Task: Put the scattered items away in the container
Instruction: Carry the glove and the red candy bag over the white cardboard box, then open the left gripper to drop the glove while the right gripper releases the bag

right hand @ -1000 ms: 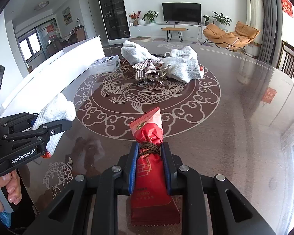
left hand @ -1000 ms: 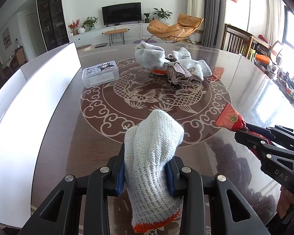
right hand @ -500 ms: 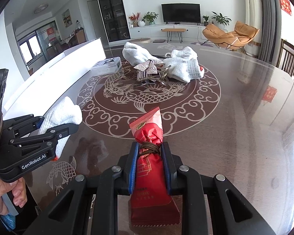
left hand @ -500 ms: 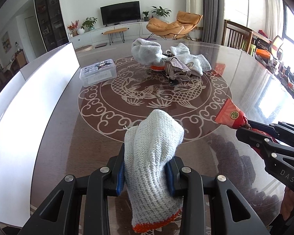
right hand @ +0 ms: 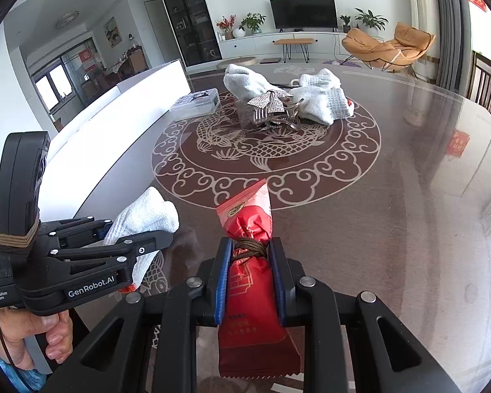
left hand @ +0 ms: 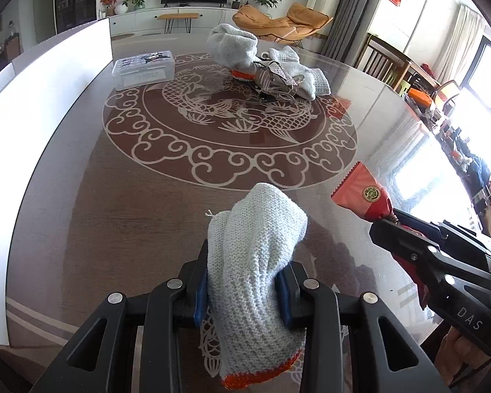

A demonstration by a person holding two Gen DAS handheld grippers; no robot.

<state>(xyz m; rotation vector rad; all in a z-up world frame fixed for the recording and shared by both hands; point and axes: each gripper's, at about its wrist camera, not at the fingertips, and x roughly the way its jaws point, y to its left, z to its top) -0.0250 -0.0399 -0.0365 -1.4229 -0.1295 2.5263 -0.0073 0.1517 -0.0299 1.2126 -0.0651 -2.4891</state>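
1. Your left gripper (left hand: 242,291) is clamped on a white knitted work glove with an orange cuff (left hand: 255,271); the glove stands between the blue pads, held above the table.
2. Your right gripper (right hand: 248,275) is clamped on a red foil snack packet tied with brown cord (right hand: 248,281) at its tied neck.
3. The clear lidded plastic container (left hand: 143,69) sits far ahead on the glossy brown patterned table (left hand: 114,216), well apart from both grippers.

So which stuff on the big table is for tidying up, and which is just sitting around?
For the job:
- grey knitted glove with orange cuff, in the left hand-held gripper
- red tied snack packet, in the right hand-held gripper
- pile of grey knitted gloves
- silver sparkly hair clips
- clear plastic lidded box

Just there:
- black television
- orange lounge chair
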